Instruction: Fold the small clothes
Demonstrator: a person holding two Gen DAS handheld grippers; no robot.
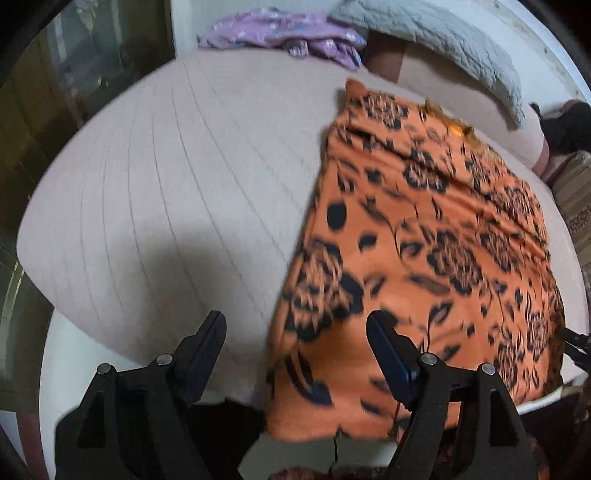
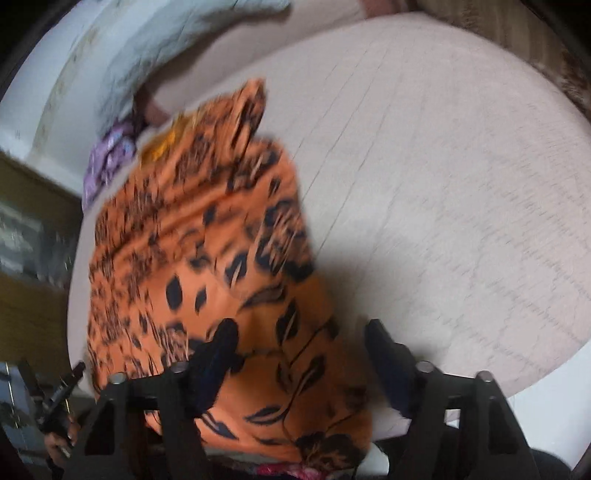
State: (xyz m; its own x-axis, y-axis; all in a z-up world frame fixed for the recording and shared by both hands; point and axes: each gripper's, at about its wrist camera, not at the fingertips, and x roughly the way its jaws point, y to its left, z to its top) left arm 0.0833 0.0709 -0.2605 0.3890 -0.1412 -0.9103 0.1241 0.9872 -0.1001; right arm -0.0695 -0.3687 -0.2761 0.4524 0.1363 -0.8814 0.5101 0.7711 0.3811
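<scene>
Both claws hang open over the bed, neither holding anything. Left claw (image 1: 295, 328) has its jaws wide, one finger over the bare mattress cover, the other over the near left edge of the orange floral garment (image 1: 424, 236); nothing is pinched between them. Right claw (image 2: 299, 339) stands partly open above the garment's near right corner (image 2: 207, 258), cloth showing in the gap, though blur in that view makes it hard to say whether a pad brushes the fabric; it looks free.

That garment lies spread flat on the bed (image 1: 166, 177), near edge draped toward the person, which suits a fold from the two near corners, and probably explains why one claw sits at each side of it.

Beyond the garment's far end lie a crumpled purple garment (image 1: 288, 35) and a grey quilted pillow (image 1: 443, 40), both well apart from the fold area. Left of the garment the mattress cover is bare, so nothing obstructs a fold.
</scene>
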